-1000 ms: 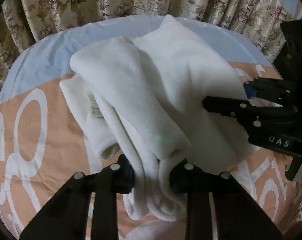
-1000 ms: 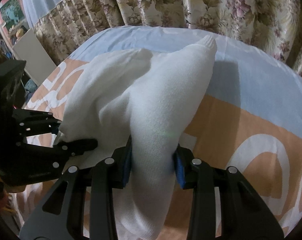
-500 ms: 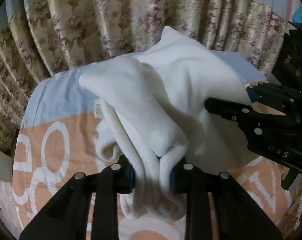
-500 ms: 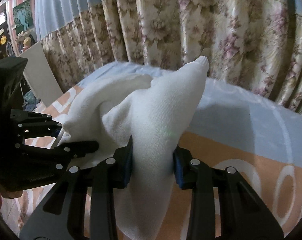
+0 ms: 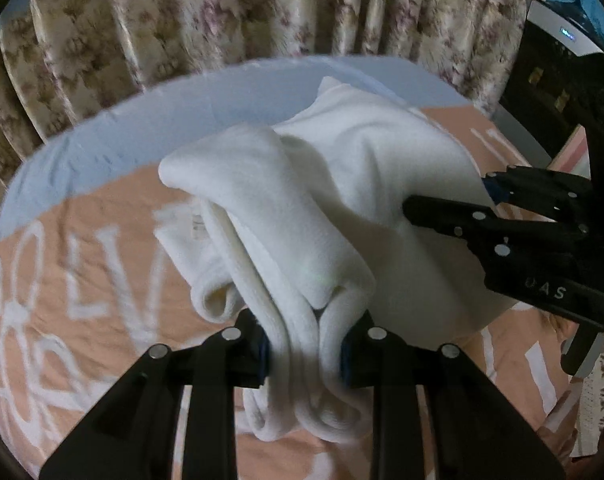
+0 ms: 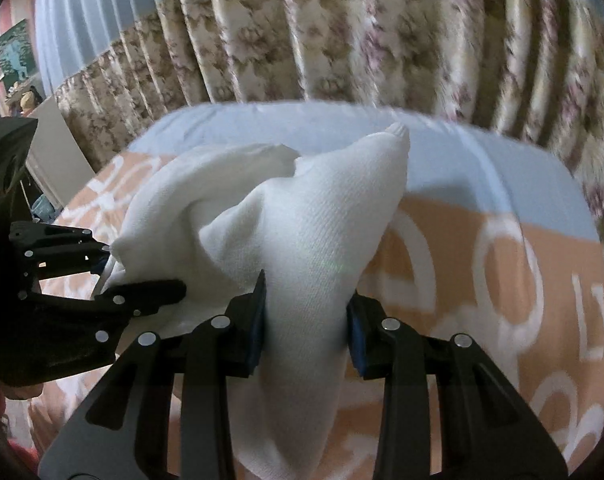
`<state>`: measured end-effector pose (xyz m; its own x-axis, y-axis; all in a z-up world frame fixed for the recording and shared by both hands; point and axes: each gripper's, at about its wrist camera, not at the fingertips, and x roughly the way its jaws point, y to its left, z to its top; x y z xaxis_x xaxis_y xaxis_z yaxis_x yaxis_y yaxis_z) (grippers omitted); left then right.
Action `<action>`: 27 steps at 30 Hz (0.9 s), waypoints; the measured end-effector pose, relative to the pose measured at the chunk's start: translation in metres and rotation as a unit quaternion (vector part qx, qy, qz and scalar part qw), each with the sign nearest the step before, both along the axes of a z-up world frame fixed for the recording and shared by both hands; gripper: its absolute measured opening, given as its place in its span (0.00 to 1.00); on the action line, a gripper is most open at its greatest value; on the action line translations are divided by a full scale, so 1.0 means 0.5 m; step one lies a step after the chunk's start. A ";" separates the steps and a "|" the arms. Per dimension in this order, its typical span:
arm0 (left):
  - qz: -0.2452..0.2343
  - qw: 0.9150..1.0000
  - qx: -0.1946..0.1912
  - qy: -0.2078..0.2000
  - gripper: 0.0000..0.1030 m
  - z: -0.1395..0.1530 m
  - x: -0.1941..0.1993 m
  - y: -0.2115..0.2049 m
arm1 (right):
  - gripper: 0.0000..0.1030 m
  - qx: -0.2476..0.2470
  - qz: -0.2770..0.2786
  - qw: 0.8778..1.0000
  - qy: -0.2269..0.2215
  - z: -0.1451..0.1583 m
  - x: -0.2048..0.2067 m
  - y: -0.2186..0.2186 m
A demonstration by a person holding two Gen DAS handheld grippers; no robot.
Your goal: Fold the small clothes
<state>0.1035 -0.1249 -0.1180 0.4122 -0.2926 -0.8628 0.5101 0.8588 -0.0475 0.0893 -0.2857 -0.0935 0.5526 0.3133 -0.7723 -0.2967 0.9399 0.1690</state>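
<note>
A small white fleece garment (image 5: 302, 216) is bunched and held up over the bed. My left gripper (image 5: 304, 344) is shut on several folded layers of it at one end. My right gripper (image 6: 306, 320) is shut on another thick bunch of the white garment (image 6: 314, 240), whose pointed corner sticks up toward the curtain. In the left wrist view the right gripper (image 5: 462, 204) reaches in from the right against the cloth. In the right wrist view the left gripper (image 6: 114, 280) shows at the left, on the cloth's other end.
A peach bedcover with white lettering (image 5: 82, 280) and a pale blue band (image 6: 482, 160) lies under the garment. Floral curtains (image 6: 342, 40) hang close behind the bed. A dark appliance (image 5: 550, 68) stands at the right edge of the left wrist view.
Both grippers first lifted the garment so the curtain filled more of the view, then moved back down toward the bed. Both grips stayed shut on the cloth.
</note>
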 end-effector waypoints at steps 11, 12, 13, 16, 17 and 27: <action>0.010 1.000 -0.021 0.013 0.48 -0.047 -0.018 0.019 | 0.49 0.011 -0.005 0.999 0.039 -0.051 -0.028 -0.026; 0.007 0.999 -0.035 0.008 0.55 -0.032 -0.026 0.028 | 0.54 0.015 -0.005 0.999 0.040 -0.045 -0.031 -0.027; 0.004 0.999 -0.042 0.000 0.69 -0.018 -0.030 0.035 | 0.61 0.024 -0.006 0.999 0.038 -0.034 -0.037 -0.031; -0.019 0.997 -0.074 -0.030 0.78 0.040 -0.059 0.052 | 0.71 0.051 -0.008 0.998 0.027 -0.006 -0.059 -0.048; -0.028 0.995 -0.083 -0.036 0.79 0.061 -0.064 0.057 | 0.72 0.056 -0.011 0.998 0.029 -0.002 -0.065 -0.053; 0.014 0.998 -0.067 0.003 0.82 0.056 0.079 0.048 | 0.66 0.033 -0.039 0.996 0.071 -0.032 -0.084 -0.047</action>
<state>0.1429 -0.1011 -0.0901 0.4166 -0.3944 -0.8191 0.4856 0.8582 -0.1663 0.0473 -0.3094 -0.1094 0.4632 0.3264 -0.8240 -0.1920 0.9446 0.2662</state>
